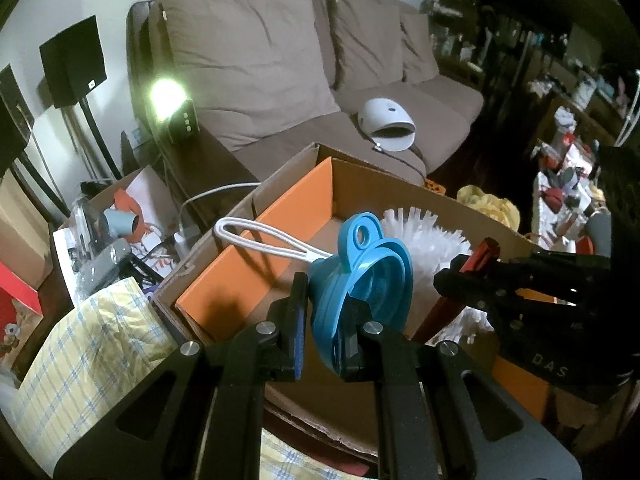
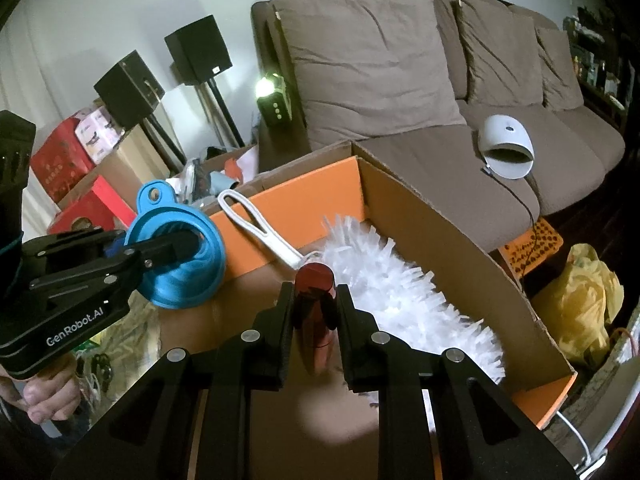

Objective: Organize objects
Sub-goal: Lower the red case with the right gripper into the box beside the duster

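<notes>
The left claw [image 2: 192, 246] reads "GenRobot.AI" and pinches a blue funnel [image 1: 356, 276]. The right claw [image 2: 314, 300] squeezes a red bottle [image 2: 315, 280].

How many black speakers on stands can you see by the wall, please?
2: the nearer speaker stands left, above the red boxes; the second speaker stands right of it, nearer the sofa. Others may be hidden.

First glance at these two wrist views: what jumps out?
The bright blue funnel clamped in the left gripper, held over the near-left edge of the open cardboard box. Next, the dark red cylinder gripped by the right gripper, just in front of the fluffy white duster lying inside the box. Behind it, a brown sofa.
</notes>
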A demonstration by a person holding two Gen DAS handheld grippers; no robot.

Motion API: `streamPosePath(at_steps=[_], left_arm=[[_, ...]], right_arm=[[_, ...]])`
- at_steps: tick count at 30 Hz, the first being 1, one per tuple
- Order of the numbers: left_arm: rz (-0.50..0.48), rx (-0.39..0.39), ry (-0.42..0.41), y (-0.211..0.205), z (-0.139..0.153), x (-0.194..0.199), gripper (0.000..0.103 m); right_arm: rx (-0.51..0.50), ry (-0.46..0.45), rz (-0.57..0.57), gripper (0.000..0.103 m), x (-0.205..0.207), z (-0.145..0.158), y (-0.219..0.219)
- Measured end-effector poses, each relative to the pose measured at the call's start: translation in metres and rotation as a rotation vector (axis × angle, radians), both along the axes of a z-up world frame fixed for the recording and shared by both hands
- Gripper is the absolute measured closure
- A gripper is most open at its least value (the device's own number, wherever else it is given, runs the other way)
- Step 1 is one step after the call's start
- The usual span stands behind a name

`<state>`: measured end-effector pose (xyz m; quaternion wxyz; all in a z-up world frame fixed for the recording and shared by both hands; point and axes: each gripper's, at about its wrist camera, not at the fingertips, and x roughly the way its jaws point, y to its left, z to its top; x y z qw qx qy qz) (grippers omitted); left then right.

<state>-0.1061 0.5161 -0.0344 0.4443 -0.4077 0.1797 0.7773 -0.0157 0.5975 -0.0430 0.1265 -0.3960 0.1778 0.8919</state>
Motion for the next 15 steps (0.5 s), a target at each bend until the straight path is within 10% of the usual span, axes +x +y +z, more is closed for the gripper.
streamPosePath(at_steps=[15], left_arm=[[-0.016,-0.008,0.000,-0.0008,0.0023,0.0034,0.092]], right_arm=[[-0.002,-0.052,0.043,0.084,-0.0063,-0.0099,-0.0079]])
